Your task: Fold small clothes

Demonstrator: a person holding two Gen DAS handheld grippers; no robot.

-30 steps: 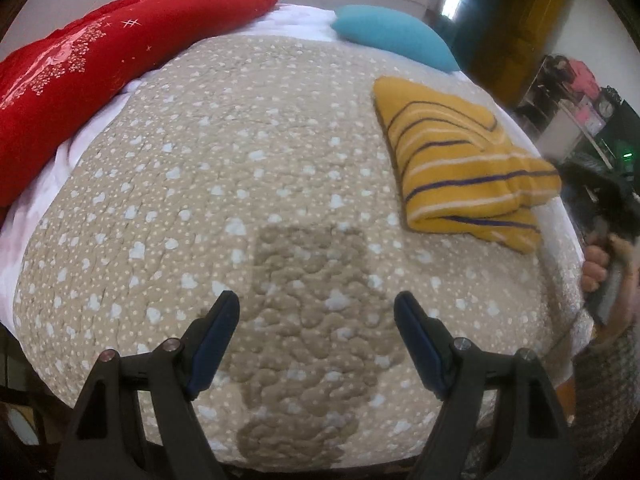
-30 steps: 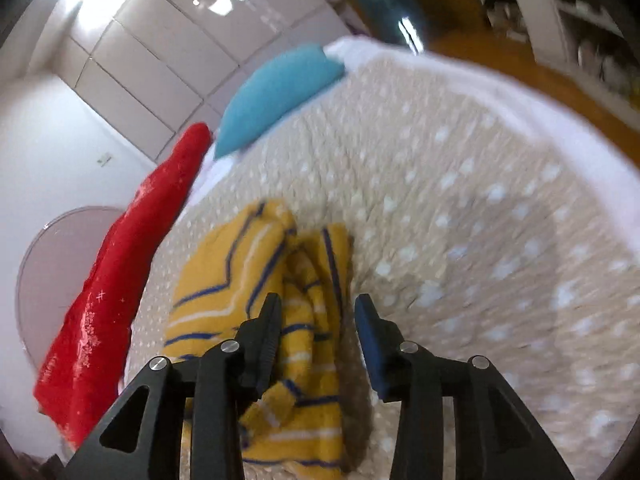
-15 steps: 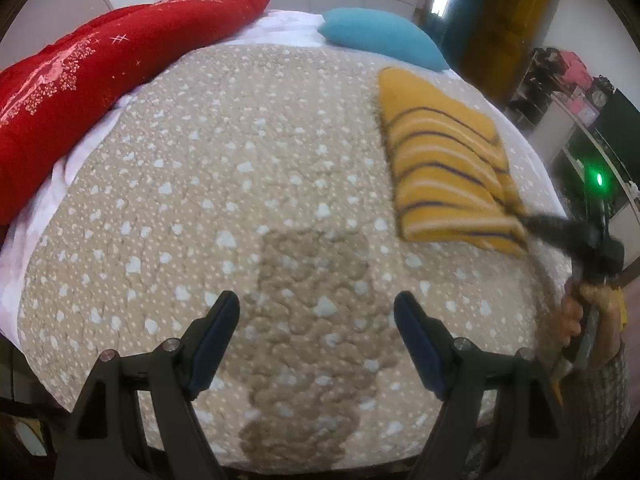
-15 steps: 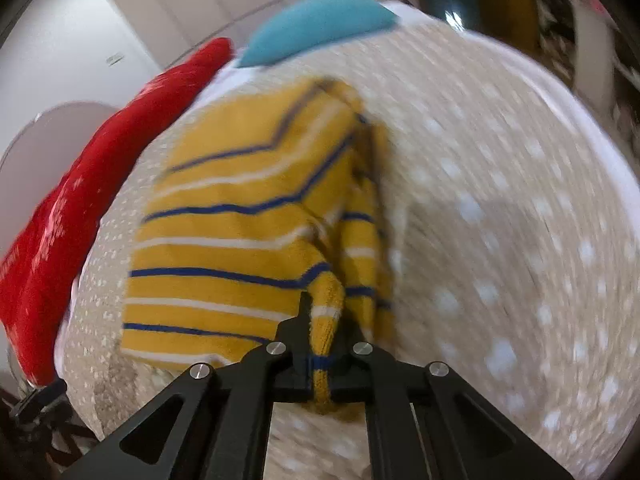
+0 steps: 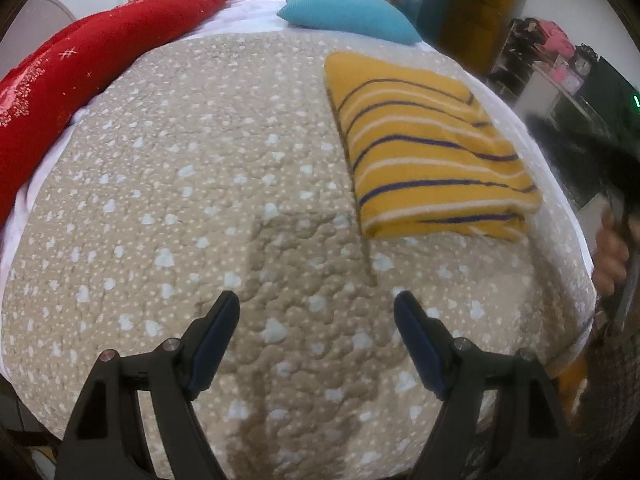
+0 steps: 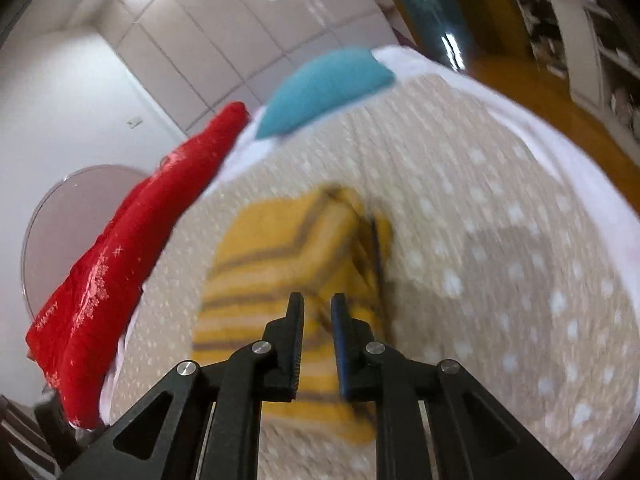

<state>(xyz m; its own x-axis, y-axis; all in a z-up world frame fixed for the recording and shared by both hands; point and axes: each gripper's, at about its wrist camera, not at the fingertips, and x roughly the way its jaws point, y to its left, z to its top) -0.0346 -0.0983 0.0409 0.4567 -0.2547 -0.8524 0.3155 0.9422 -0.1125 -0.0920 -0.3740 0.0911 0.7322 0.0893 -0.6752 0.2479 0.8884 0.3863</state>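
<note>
A yellow knitted garment with blue and white stripes lies folded on the right side of a beige dotted quilt. It also shows in the right wrist view, blurred. My left gripper is wide open and empty above the quilt's near part, left of the garment. My right gripper hovers above the garment's near end with its jaws a narrow gap apart and nothing between them. In the left wrist view the right gripper's handle and hand show at the right edge.
A red blanket lies along the bed's far left side. A teal pillow lies at the head. White sheet edges the quilt. Shelves with clutter stand right of the bed, past an orange floor.
My right gripper had closed on the garment's edge half a second ago; it has now let go and lifted back. The garment lies flatter and more squarely folded. The left gripper stays open.
</note>
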